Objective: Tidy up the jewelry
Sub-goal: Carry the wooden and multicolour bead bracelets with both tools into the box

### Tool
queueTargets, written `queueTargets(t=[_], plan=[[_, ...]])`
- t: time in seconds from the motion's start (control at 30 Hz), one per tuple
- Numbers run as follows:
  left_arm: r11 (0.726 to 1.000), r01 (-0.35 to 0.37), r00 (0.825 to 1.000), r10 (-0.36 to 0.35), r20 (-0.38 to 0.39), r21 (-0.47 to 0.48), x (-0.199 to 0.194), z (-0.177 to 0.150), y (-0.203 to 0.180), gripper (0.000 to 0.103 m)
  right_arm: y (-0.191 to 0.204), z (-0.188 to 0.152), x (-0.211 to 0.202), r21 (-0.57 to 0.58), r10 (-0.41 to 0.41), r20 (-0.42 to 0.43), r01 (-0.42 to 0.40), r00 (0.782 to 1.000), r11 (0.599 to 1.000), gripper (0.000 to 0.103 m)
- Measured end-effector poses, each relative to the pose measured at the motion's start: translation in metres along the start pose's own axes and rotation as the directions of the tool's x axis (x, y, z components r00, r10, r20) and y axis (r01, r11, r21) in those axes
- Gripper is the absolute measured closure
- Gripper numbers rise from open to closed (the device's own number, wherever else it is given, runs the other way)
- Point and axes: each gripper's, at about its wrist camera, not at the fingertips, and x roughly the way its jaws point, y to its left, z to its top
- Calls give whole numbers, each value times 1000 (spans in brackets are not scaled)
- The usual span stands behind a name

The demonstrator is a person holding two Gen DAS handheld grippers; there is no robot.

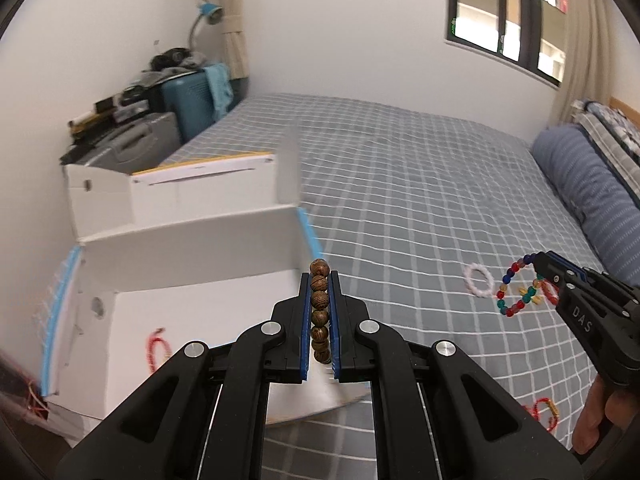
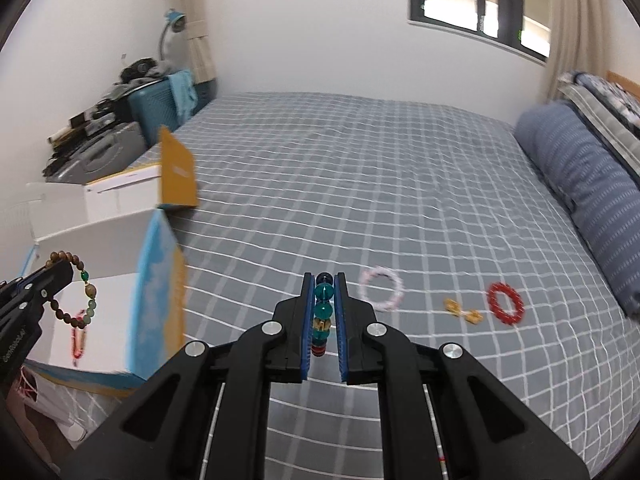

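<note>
My left gripper (image 1: pixel 320 276) is shut on a brown wooden bead bracelet (image 1: pixel 319 312), held over the near white box (image 1: pixel 192 312). It also shows at the left edge of the right wrist view (image 2: pixel 60 270), with the bracelet (image 2: pixel 74 292) hanging from it. My right gripper (image 2: pixel 324 280) is shut on a multicolour glass bead bracelet (image 2: pixel 323 316) above the bed. In the left wrist view the right gripper (image 1: pixel 540 264) holds that bracelet (image 1: pixel 516 292) at the right. A red cord bracelet (image 1: pixel 157 348) lies inside the box.
On the grey checked bedsheet (image 2: pixel 360 184) lie a pink bead bracelet (image 2: pixel 380 288), a red bead bracelet (image 2: pixel 505 304) and small yellow pieces (image 2: pixel 462 310). A second white box (image 1: pixel 180 192) stands behind the first. A blue bolster (image 2: pixel 580 184) lies right. Suitcases (image 1: pixel 188 100) stand far left.
</note>
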Motion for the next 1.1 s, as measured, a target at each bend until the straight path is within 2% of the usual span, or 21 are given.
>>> queueTargets(t=[0.37,0.63,0.9,1.1], plan=[[987,-133,991,131,-19,-94,-5,-2,103,96,116,18,-6,-98,145,14,-143,989,985,94],[970,-199,979,191,-74,-137,7,-22,159,96,188,4,16,-140,226,-42,-230,973,963,94],[963,-213,971,191,-144,-163,32,-50,184,96,223,-28,51,-140,243,-137,-262,960,955,94],[961,-224,964,195,-181,-164,45,-60,193,96,229,-40,69,-146,200,-181,-227,963,963,94]])
